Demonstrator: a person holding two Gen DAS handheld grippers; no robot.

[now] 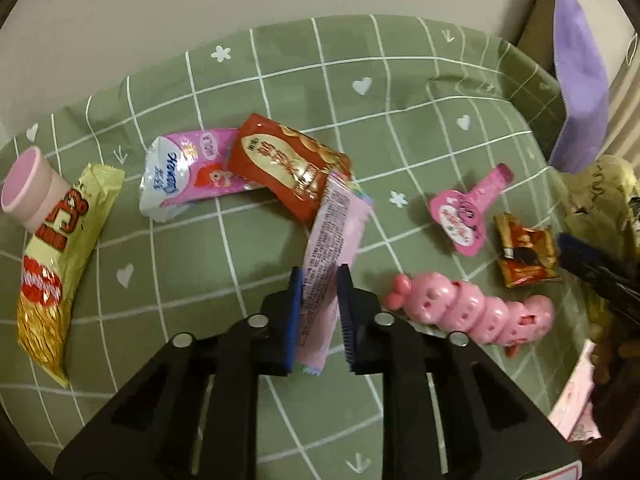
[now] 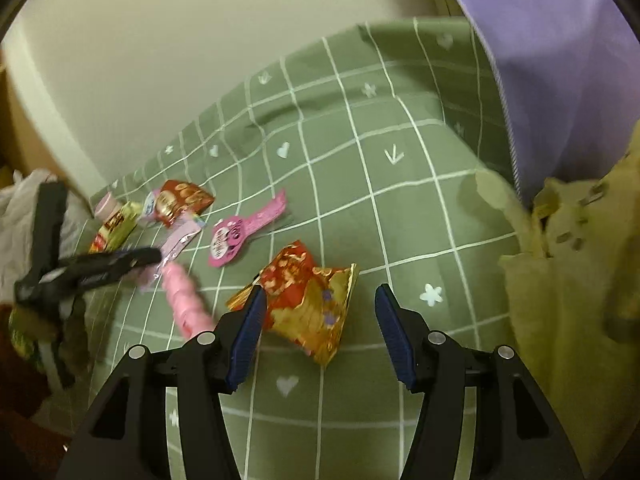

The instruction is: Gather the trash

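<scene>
Left gripper [image 1: 320,280] pinches the pink wrapper [image 1: 332,240] lengthwise; right gripper [image 2: 320,300], jaws spread, has the red-gold wrapper [image 2: 304,300] between them, untouched.

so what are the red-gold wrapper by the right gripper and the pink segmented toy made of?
Red-gold wrapper: looks like metallised foil film, glossy, sharply creased, crumpled into a peak. Pink segmented toy: probably hard moulded plastic, smooth, with shiny highlights on its rounded lobes.

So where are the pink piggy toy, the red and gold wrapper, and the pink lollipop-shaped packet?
pink piggy toy [image 1: 472,312], left wrist view, a middle segment.
red and gold wrapper [image 2: 308,304], right wrist view, its crumpled centre.
pink lollipop-shaped packet [image 1: 460,218], left wrist view, its round head.
</scene>
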